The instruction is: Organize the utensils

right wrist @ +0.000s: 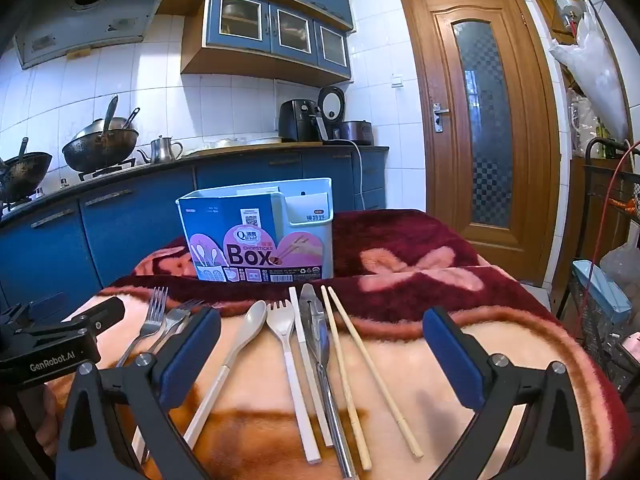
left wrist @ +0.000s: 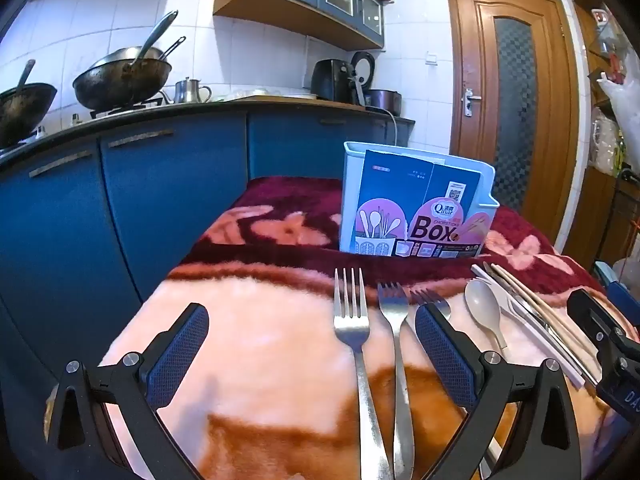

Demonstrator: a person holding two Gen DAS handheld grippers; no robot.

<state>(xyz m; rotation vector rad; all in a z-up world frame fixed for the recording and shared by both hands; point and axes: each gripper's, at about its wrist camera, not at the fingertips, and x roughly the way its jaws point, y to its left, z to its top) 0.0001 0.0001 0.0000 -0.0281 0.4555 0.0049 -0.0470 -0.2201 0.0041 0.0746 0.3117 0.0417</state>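
Both grippers — left gripper (left wrist: pixel 312 350), right gripper (right wrist: pixel 322 350) — gape empty over thin, slippery metal forks (left wrist: pixel 352 320) and light chopsticks (right wrist: pixel 348 360), likely best pinched mid-handle.

holder box (right wrist: pixel 256 236): "Qinar CHOPSTICKS Box" | left tongs (right wrist: pixel 56 354): "GenRobot.AI" (white print)

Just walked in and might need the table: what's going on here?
A person holds two grippers, left and right, jaws open and empty, above utensils laid out on a blanket. Forks, a spoon and chopsticks lie untouched. The box behind them has no utensils showing.
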